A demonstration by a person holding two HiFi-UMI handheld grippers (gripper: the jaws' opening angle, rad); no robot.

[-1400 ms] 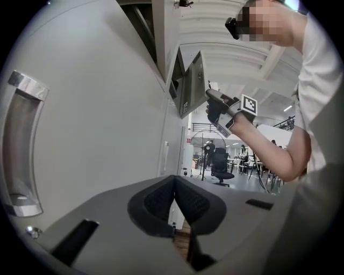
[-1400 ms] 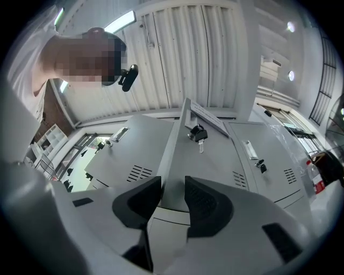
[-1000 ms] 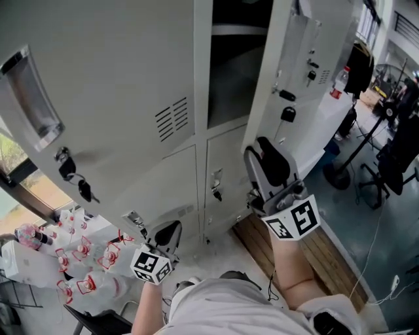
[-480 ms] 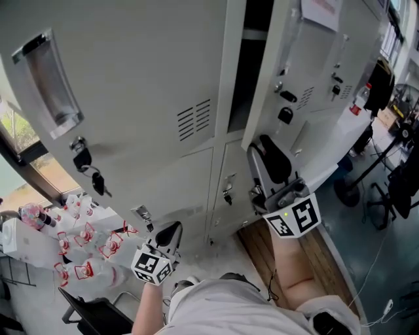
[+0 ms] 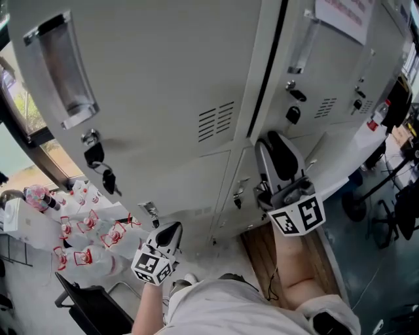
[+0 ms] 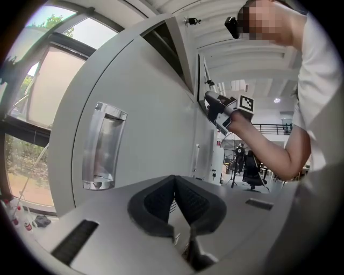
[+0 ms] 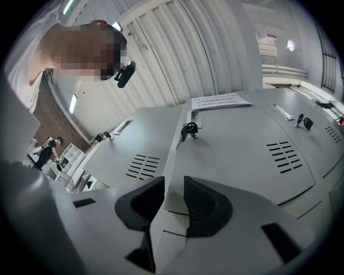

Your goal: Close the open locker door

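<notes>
the locker door (image 5: 340,72) is almost home: only a thin dark gap (image 5: 270,59) shows between its free edge and the locker body. it carries a paper notice (image 5: 340,16) up top, and a lock (image 5: 292,114) with a key in it near that edge.

the right gripper (image 5: 272,147) is tilted upward, right up against the door just below the lock. its fingers (image 7: 201,201) stand apart, having just been drawing closer together, and they clamp nothing. in the right gripper view the seam at the door's edge runs past the space between them, though i can't tell whether the tips actually touch the metal.

the left gripper (image 5: 171,229) hangs lower, well apart from the door, pointing level at the neighbouring locker (image 5: 163,78). its fingers (image 6: 191,201) are together at the tips with nothing between them. that locker has a recessed handle (image 5: 62,72) and keys (image 5: 98,163) dangling from its lock. wrapped bottles (image 5: 85,242) lie on the floor (image 5: 226,255) off to the left.
</notes>
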